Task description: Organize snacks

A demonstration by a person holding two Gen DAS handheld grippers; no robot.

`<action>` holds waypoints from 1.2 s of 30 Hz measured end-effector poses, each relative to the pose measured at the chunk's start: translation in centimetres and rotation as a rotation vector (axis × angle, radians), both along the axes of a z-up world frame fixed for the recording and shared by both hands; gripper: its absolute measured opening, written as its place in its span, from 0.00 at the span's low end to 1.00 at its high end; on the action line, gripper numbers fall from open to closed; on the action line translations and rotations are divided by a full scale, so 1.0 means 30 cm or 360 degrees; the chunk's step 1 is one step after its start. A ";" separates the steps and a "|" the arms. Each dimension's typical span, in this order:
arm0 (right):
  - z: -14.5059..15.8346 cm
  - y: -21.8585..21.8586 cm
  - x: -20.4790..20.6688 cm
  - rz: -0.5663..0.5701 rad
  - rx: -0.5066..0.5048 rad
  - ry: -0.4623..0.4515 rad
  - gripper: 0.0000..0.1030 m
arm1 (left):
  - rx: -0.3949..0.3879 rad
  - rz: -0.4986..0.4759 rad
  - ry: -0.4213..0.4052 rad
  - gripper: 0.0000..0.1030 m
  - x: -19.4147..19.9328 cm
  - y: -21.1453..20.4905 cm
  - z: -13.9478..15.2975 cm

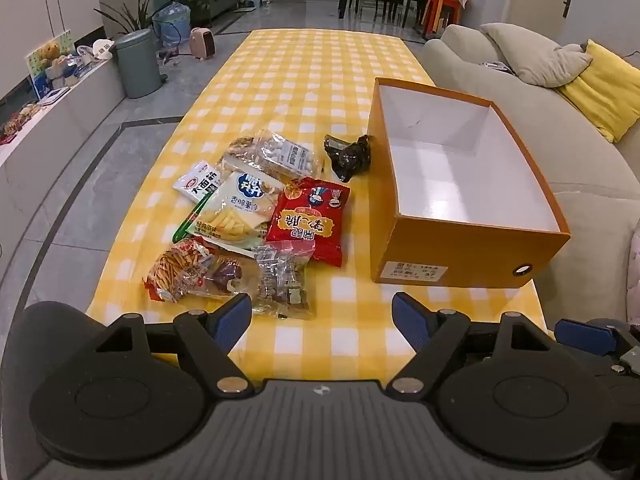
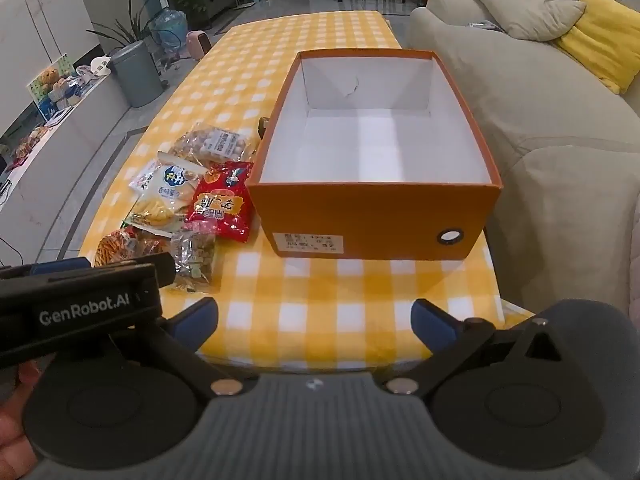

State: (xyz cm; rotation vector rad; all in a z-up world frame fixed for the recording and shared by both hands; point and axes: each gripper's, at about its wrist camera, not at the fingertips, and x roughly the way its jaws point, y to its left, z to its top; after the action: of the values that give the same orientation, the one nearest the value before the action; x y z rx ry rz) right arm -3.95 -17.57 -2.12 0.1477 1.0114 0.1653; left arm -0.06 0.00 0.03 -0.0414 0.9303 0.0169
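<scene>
Snack packets (image 1: 256, 220), crinkled and overlapping in red, white, green and clear wrappers, are lying on the yellow-checked tablecloth (image 1: 304, 80) beside an open orange box (image 1: 464, 248). Left gripper (image 1: 322, 320) and right gripper (image 2: 316, 322) are hovering wide, holding nothing.

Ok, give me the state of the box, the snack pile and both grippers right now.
orange box: open, no lid, nothing inside.
snack packets: sealed, heaped on the table left of the box.
dark wrapped snack: beside the box's left wall.
left gripper: open, holding nothing.
right gripper: open, holding nothing.
</scene>
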 end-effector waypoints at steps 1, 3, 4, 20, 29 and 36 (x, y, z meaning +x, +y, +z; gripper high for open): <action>0.017 0.065 -0.014 -0.0004 -0.0064 -0.0005 0.97 | 0.0003 0.0001 0.0001 0.91 -0.001 -0.001 0.000; 0.010 0.072 -0.025 -0.0011 -0.0074 -0.0024 0.97 | 0.0007 0.0001 0.0008 0.91 -0.002 -0.001 0.000; 0.010 0.072 -0.025 -0.0010 -0.0078 -0.0024 0.97 | 0.0010 0.0001 0.0011 0.91 -0.003 -0.002 0.000; -0.001 0.079 -0.028 0.0004 -0.0096 -0.0006 0.97 | 0.0010 0.0018 0.0048 0.91 0.003 0.003 -0.023; 0.000 0.079 -0.026 0.0014 -0.0100 0.0005 0.97 | 0.0010 0.0020 0.0057 0.91 0.005 0.004 -0.028; 0.001 0.080 -0.027 0.0017 -0.0105 0.0003 0.97 | 0.0012 0.0021 0.0063 0.91 0.005 0.002 -0.028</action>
State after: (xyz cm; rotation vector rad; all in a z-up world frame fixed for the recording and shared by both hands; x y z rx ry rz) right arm -4.75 -15.17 -2.09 0.0824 1.0187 0.1415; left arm 0.10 0.08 -0.82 -0.0402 0.9693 0.0338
